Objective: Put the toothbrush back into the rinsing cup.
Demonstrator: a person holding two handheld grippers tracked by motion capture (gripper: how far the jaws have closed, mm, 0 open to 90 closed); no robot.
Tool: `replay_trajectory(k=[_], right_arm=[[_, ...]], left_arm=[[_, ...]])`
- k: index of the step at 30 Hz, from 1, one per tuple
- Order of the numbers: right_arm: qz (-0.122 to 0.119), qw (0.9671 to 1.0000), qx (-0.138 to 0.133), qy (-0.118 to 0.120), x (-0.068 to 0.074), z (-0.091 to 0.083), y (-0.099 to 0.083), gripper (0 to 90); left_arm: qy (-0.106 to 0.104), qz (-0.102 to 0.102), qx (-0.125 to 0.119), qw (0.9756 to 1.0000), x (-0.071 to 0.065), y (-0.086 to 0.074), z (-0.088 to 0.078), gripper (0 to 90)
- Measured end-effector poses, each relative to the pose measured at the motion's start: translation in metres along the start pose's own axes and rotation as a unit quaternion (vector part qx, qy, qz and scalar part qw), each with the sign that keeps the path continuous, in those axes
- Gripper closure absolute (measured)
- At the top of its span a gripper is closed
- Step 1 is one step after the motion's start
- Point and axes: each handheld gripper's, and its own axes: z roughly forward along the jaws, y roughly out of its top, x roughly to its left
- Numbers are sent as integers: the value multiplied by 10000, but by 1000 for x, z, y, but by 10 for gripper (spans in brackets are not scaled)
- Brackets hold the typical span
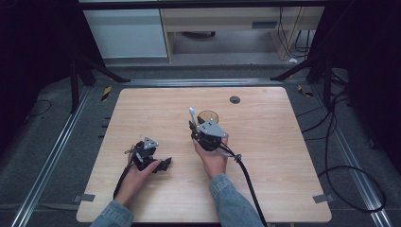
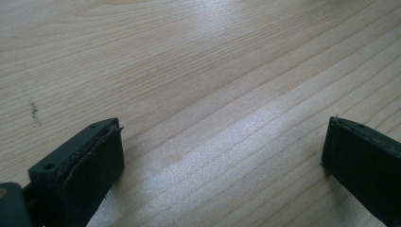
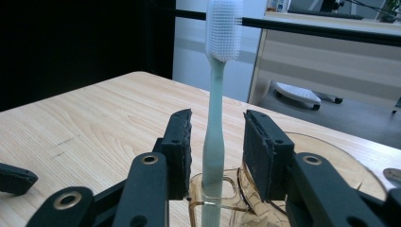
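In the high view the right tongs (image 1: 197, 126) sit at mid-tabletop (image 1: 265, 161), right up against an amber cup (image 1: 208, 116), with a pale toothbrush (image 1: 192, 113) rising just beyond their tips. That view does not reveal how the brush stands to the jaws.

The right gripper view settles it. The toothbrush (image 3: 215, 118) stands upright between the two black pads, its white bristle head above them and its handle going down into a small slot on the near side of the cup (image 3: 331, 165). A narrow gap shows on each side of the handle, so the pads (image 3: 182, 151) are not pressing on it: these tongs (image 3: 216, 156) are released, with the brush standing free between them. The cup's round bowl lies to the right of and behind the jaws.

The left tongs (image 1: 163, 164) rest low on the tabletop in the high view, well apart from the cup and brush, held in the left hand (image 1: 137, 177). Their jaw gap is hard to read there. The left gripper view makes it plain: the left tongs (image 2: 222, 151) have their two pads spread wide, with bare wood grain (image 2: 198, 71) between them and nothing held.
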Motion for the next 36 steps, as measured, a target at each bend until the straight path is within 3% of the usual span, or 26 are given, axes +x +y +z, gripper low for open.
replay_trajectory(k=[9,27,36], right_arm=[[-158,9999,17,-3,2,-3,4,582],[-236,9997,60,-9,0,-8,7,552],[-219,9996,150,-4,-2,-13,9,453]], left_arm=[[1,0,1,10000,0,0,0,0],[-3,16,14,10000,0,0,0,0],[-3,16,14,10000,0,0,0,0]])
